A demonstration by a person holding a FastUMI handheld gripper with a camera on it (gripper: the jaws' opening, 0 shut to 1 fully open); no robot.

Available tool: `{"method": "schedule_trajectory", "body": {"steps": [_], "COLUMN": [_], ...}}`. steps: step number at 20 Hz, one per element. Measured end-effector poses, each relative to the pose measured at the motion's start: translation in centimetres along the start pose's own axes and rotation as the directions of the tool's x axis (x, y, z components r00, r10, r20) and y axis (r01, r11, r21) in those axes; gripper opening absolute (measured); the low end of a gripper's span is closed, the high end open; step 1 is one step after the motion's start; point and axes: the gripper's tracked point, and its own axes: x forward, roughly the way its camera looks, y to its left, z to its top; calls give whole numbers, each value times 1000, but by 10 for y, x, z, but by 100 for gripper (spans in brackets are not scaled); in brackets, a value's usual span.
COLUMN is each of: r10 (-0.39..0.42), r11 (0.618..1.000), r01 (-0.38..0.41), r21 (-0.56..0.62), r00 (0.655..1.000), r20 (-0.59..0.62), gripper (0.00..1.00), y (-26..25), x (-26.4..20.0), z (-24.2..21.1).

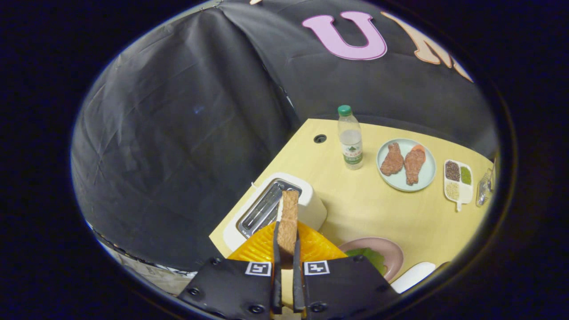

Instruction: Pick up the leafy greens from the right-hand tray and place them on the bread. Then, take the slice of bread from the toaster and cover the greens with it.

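Beyond the fingers you see a pale yellow wooden table (364, 209) with a round cable hole (319, 138) near its far edge, and creased black cloth walls (178, 133) close behind it.

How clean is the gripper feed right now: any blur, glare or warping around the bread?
Gripper view: bread slice between the shut gripper is sharp; fisheye bends the table edges; lighting even, soft shadows, no glare on the toaster; seasoning tray small and soft.
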Motion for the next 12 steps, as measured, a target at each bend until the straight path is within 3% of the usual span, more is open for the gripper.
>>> {"method": "schedule_trajectory", "body": {"steps": [12], "r10": [-54], "r11": [975], "r01": [63], "r21": [214], "r00": [997], "r20": [-51], "gripper": [13], "y": [-82], "x": [4], "z": [-82]}}
